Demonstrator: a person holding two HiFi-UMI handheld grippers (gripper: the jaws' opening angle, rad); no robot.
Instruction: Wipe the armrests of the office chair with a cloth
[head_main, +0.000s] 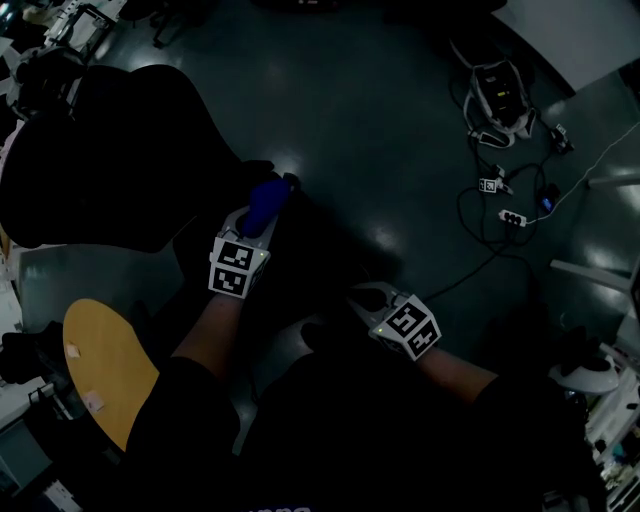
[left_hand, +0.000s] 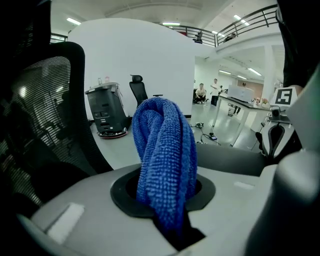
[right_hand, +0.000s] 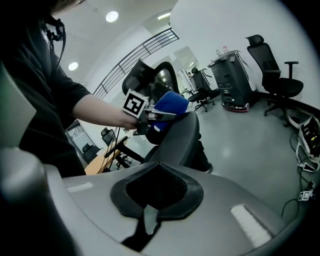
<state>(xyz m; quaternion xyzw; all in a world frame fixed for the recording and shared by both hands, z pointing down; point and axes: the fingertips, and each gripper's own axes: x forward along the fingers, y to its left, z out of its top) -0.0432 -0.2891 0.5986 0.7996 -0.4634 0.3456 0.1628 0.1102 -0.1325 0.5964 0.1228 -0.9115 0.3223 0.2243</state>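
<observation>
Glossy grey floor (head_main: 380, 120), white wall (left_hand: 150, 55), bright ceiling lights (right_hand: 112, 16)

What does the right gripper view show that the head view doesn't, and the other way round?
Only the right gripper view: the grey armrest lit clearly, a black cart, and a spare office chair beside it. Only the head view: the right gripper from outside, with its marker cube. Both: the left gripper shut on the blue cloth, and floor cables.
</observation>
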